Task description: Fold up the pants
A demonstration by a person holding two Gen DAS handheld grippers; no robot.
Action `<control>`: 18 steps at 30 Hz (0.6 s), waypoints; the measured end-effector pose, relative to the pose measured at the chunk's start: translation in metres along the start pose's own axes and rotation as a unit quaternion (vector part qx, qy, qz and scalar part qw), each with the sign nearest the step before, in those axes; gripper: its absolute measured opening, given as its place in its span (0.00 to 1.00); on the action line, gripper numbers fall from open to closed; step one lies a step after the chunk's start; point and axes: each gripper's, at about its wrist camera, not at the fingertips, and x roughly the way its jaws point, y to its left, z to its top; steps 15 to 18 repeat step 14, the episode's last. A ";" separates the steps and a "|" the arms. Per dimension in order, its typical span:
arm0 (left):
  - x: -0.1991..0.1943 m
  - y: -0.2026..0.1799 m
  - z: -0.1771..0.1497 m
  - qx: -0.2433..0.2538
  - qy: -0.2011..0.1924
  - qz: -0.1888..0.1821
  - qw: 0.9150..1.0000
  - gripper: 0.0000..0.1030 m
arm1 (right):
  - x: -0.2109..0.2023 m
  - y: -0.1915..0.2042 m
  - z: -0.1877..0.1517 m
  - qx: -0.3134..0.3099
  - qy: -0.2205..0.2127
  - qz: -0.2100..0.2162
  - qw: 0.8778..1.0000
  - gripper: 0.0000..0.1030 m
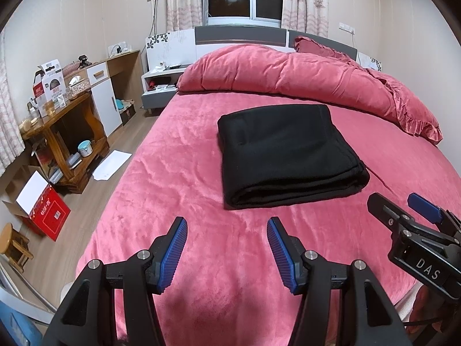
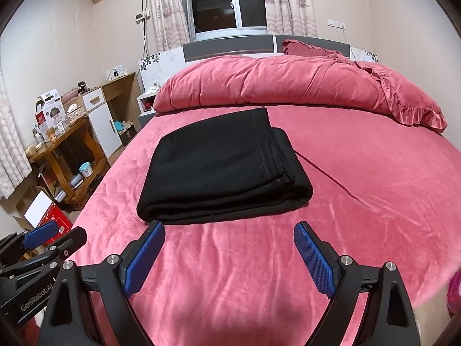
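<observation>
A pair of black fleece pants (image 1: 283, 155), folded into a thick rectangular stack, lies on the pink plush sheet of a bed (image 1: 173, 190), well short of the rolled pink quilt (image 1: 276, 75) bunched along the headboard. Seen through the right wrist camera, the same pants (image 2: 219, 170) show a stitched hem running down the top layer, the folded edge facing the lens. The left tool (image 1: 227, 252), its blue ribbed pads spread wide, hovers above bare sheet just in front of the stack, gripping nothing. The right tool (image 2: 229, 255) is likewise agape and empty-handed, its left fingertip near the stack's front corner; whether it touches the cloth cannot be told. Each tool appears at the edge of the other's view, side by side. A wooden table (image 1: 60, 121) crowded with boxes stands by the left wall.
</observation>
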 end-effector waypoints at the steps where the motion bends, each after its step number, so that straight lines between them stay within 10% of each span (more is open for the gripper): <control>1: 0.000 0.000 0.000 0.000 0.001 0.000 1.000 0.57 | 0.000 0.000 0.000 -0.001 0.002 0.000 1.000 0.89; 18: 0.023 0.006 -0.005 -0.006 0.029 0.005 1.000 0.57 | 0.019 -0.001 -0.007 0.003 0.026 0.001 1.000 0.89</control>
